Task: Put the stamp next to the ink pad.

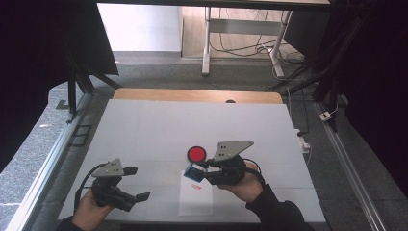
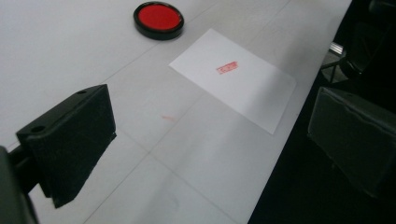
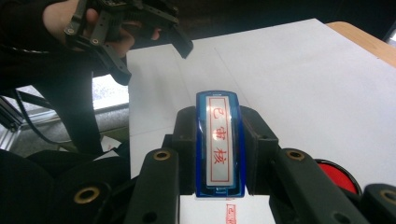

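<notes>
1. Two tools are at work; the right tool (image 1: 203, 171) is clenched on a blue stamp (image 1: 194, 172), its black pads pressing the stamp's two long sides.
2. Seen from the right tool's own camera, the stamp (image 3: 220, 142) sits upright between the jaws with its red-lettered face turned toward the lens.
3. Held off the surface, the stamp hangs above the far end of the white paper (image 1: 196, 198).
4. A red printed mark (image 2: 227, 67) already shows on the paper (image 2: 233, 79).
5. Just beyond the paper's far edge lies the round red ink pad (image 1: 196, 154), resting on the white surface (image 1: 159, 130).
6. To the left of the paper, near the surface's front edge, the left tool (image 1: 137, 183) is released, its jaws spread wide with nothing between them.
</notes>
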`<control>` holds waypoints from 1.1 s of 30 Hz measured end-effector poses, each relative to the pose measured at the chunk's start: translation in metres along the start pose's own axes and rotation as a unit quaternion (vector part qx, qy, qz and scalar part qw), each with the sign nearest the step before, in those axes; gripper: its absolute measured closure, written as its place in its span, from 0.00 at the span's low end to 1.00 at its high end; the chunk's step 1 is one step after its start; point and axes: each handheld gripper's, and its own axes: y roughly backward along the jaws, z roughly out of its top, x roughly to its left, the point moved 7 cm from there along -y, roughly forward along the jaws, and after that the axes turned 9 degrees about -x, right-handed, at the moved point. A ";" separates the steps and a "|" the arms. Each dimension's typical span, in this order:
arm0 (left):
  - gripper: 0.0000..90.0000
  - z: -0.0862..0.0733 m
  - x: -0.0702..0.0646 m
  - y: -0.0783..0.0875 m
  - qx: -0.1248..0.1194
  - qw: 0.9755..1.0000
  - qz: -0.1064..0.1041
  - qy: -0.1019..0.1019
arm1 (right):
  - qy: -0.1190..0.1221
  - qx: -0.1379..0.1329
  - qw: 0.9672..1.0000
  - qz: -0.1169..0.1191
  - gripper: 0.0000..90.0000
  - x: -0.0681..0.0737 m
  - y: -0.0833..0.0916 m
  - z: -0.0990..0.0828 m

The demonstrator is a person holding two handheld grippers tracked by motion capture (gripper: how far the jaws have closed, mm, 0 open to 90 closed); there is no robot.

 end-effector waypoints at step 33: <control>0.01 -0.031 0.013 0.036 0.020 0.996 0.079 0.026 | -0.024 0.027 0.995 -0.092 0.78 -0.038 0.013 -0.018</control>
